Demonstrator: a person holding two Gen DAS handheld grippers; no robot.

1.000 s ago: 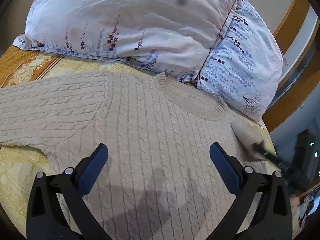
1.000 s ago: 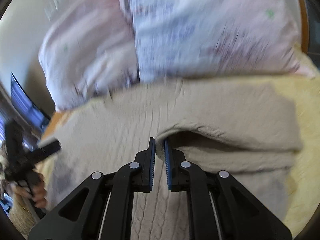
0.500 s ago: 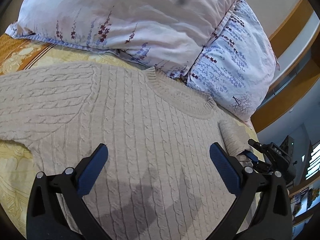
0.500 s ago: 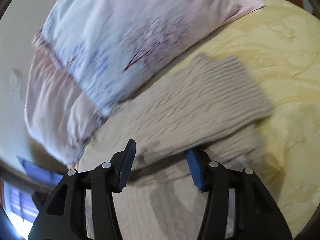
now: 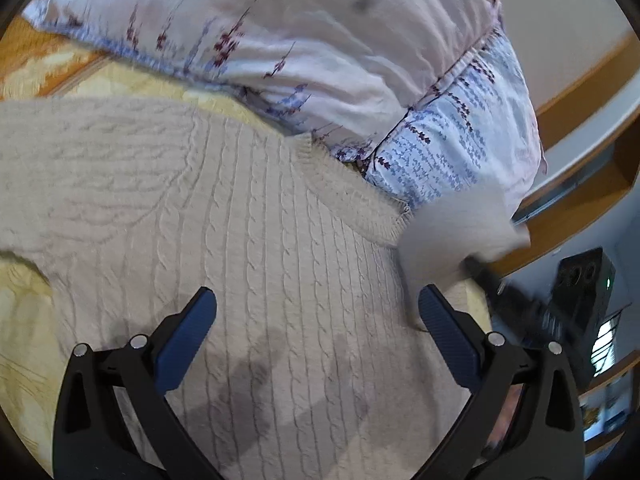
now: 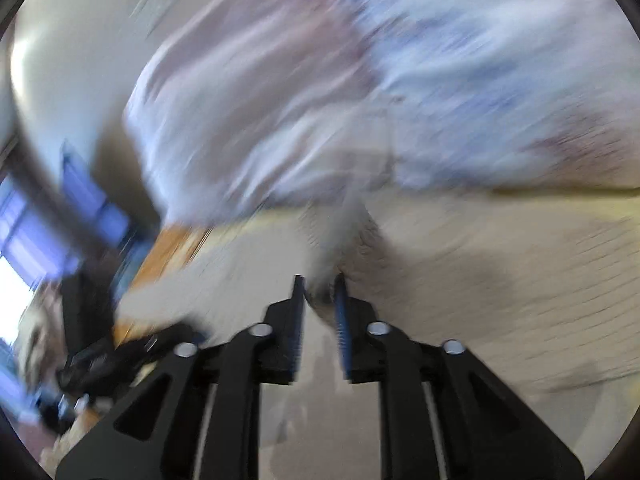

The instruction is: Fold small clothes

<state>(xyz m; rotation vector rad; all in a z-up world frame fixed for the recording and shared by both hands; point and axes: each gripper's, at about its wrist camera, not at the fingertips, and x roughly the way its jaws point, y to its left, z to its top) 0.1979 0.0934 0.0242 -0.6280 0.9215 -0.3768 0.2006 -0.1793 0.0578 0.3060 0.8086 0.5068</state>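
Cream cable-knit sweater (image 5: 224, 240) spread flat on the yellow bedspread (image 5: 24, 304) below floral pillows (image 5: 280, 32), left claw (image 5: 316, 320) released above it, right claw (image 6: 318, 292) clenched on its lifted sleeve (image 5: 452, 236)

Sweater (image 5: 240, 240) flat on bed (image 5: 24, 288), pillows (image 5: 320, 40) behind.
Collar toward pillows; one sleeve out left, the other lifted at right.

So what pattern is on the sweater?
The sweater is plain beige with knitted cable twists running down it, clearest in the left wrist view.
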